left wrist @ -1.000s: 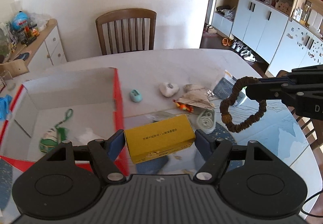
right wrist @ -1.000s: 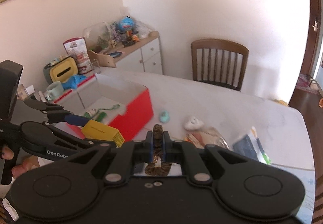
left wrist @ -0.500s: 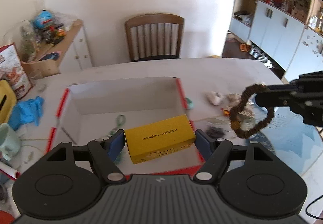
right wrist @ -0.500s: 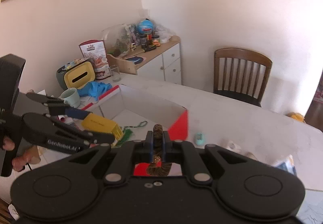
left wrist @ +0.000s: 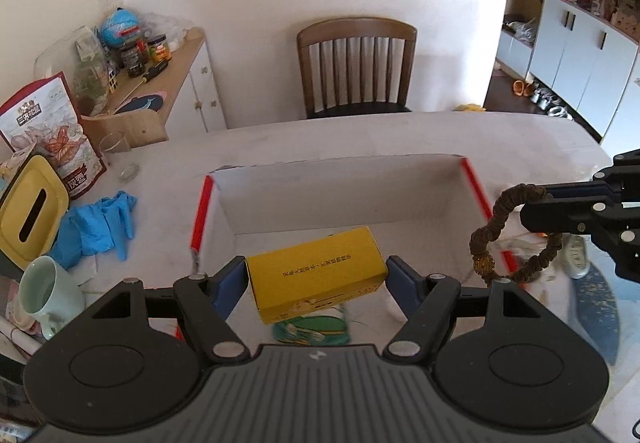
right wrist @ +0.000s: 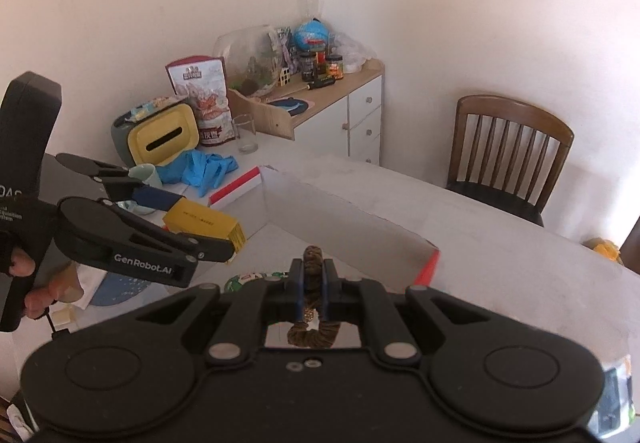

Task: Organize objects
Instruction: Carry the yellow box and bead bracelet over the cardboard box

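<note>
The left hand-held gripper (left wrist: 316, 279) is clenched on a yellow box (left wrist: 318, 273), its blue pads pressed to the box's two short ends; the box hangs tilted above the near part of an open cardboard box (left wrist: 344, 199) with white inside walls and red edges, and a green and white item (left wrist: 310, 331) lies on that box's floor right under it; the right hand-held gripper (right wrist: 311, 285) is clenched on a brown bead bracelet (left wrist: 514, 233), which dangles as a loop from its tips just beside the red right edge of the cardboard box; the cardboard box sits on a pale worktop (left wrist: 360, 135); to its left on the worktop lie blue gloves (left wrist: 96, 227), with a pale green mug (left wrist: 46, 295) nearer and a yellow-lidded container (left wrist: 30, 219) further left; behind them stands a red and white snack bag (left wrist: 48, 131) near a glass (right wrist: 245, 133); beyond the worktop a wooden chair (left wrist: 356, 67) is pushed up to the far edge; a white sideboard (right wrist: 340, 115) against the wall carries a small globe (right wrist: 312, 35) and jars.
</note>
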Available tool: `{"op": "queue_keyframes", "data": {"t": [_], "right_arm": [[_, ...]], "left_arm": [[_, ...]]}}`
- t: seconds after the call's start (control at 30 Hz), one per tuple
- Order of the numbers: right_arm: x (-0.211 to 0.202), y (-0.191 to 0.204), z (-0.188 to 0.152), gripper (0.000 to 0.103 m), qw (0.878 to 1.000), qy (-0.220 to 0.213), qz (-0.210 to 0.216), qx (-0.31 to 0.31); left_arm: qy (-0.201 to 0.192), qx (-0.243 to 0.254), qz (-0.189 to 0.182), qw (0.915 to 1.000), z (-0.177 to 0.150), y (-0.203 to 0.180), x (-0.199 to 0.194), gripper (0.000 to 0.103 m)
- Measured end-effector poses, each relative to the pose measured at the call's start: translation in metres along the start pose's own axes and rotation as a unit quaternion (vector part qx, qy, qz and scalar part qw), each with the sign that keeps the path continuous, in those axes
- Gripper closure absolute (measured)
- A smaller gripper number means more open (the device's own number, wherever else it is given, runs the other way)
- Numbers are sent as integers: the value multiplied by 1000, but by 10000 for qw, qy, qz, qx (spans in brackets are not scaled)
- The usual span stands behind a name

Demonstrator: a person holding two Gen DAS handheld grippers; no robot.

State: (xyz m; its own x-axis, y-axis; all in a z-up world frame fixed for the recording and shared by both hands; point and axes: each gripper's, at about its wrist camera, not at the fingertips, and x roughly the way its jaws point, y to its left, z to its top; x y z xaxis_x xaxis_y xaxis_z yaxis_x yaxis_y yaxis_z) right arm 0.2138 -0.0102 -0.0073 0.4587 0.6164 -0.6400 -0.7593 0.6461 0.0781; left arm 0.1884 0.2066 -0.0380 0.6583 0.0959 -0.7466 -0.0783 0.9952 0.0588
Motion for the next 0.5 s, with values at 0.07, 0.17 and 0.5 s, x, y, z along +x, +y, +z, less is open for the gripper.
{"op": "queue_keyframes", "data": {"t": [0.07,0.17,0.5], "right_arm": [[13,2,2,96,9999,71,-60,-41],[34,3,4,96,9996,205,-170,-44],[96,-6,-1,96,9967,623,-515,74]], "left_arm": [[49,-26,41,10000,1,7,9,28],[142,-37,55,9999,2,16,27,28],[521,28,122,9986,5,27,85,28]]}}
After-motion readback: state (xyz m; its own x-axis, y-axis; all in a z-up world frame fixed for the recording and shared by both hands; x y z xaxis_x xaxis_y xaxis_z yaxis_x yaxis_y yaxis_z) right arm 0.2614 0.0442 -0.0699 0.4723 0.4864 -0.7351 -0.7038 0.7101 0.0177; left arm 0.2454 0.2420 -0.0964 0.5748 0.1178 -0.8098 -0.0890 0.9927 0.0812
